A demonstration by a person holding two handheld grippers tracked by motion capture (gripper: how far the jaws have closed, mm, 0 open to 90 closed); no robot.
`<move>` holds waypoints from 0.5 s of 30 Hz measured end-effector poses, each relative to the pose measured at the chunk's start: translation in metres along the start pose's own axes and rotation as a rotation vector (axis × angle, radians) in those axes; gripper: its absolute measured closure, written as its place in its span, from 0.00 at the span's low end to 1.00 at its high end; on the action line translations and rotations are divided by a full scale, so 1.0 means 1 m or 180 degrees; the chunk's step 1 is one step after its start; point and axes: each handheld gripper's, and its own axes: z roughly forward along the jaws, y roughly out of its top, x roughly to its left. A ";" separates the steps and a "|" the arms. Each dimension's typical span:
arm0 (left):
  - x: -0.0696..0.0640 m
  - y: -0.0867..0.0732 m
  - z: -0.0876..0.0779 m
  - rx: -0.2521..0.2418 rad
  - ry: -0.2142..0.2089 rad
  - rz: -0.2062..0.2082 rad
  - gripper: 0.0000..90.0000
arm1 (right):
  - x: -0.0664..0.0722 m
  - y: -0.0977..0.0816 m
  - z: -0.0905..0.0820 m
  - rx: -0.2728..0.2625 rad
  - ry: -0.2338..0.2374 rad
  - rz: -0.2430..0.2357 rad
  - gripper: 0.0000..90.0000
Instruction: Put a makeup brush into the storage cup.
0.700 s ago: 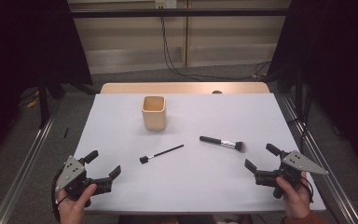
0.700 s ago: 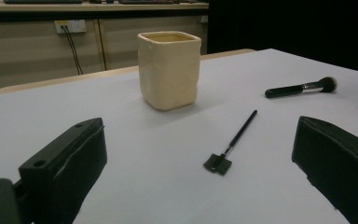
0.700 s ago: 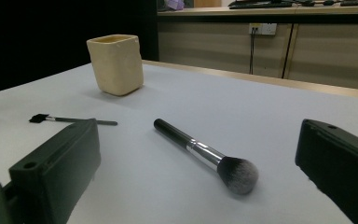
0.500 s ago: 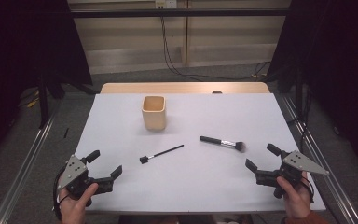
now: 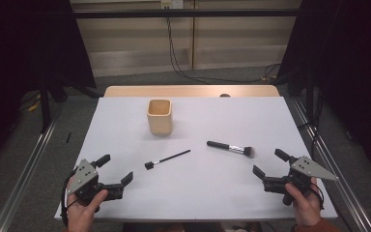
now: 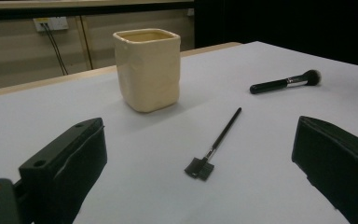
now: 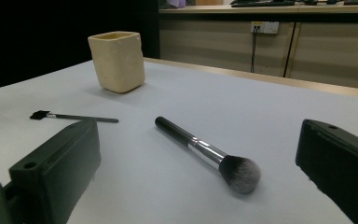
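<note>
On the white surface (image 5: 198,203) a cream square cup (image 5: 159,116) stands upright at about 11 o'clock from the middle, mouth up, which suits it as a holder for the two brushes lying loose in front of it. The thin flat-headed brush (image 5: 167,159) lies near the centre, its small dark head toward 8 o'clock and its handle toward 2 o'clock; the powder brush (image 5: 230,148) lies to the 3 o'clock side of it, well apart, black handle toward the cup's side and bristles toward 4 o'clock. Both are flat on the surface and touching nothing else. The left tongs (image 5: 116,170) wait at 7 o'clock of the surface, jaws spread wide and empty, aimed at the thin brush; the right tongs (image 5: 269,163) wait at 5 o'clock, likewise spread and empty, aimed at the powder brush. By my judgement each hand is lined up with the brush nearest it, ready for a pickup, with nothing yet lifted. The left gripper view shows the thin brush's head (image 6: 199,167) as a short squared comb-like tip, which the high view leaves a dark blob; the right gripper view shows the powder brush's silver ferrule (image 7: 206,152) and the rounded, pale-tipped bristles (image 7: 240,174). The high view alone gives the whole layout, with both hands at the near edge.
</note>
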 end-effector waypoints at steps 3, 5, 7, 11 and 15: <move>-0.001 0.001 0.001 -0.0005 -0.0016 0.0009 0.03 | 0.001 0.001 0.001 -0.0005 0.0006 -0.0024 0.00; -0.001 0.003 0.003 -0.0015 -0.0027 0.0019 0.03 | 0.002 0.000 0.002 0.0005 0.0007 -0.0018 0.00; -0.002 0.006 0.005 -0.0021 -0.0011 0.0041 0.03 | 0.001 0.000 0.002 0.0008 0.0021 -0.0013 0.00; -0.003 0.008 0.008 -0.0015 -0.0030 0.0028 0.03 | 0.001 0.000 0.002 0.0006 0.0027 -0.0004 0.00; -0.004 0.011 0.014 0.0031 -0.0058 0.0086 0.04 | 0.001 0.000 0.003 0.0005 0.0029 -0.0005 0.00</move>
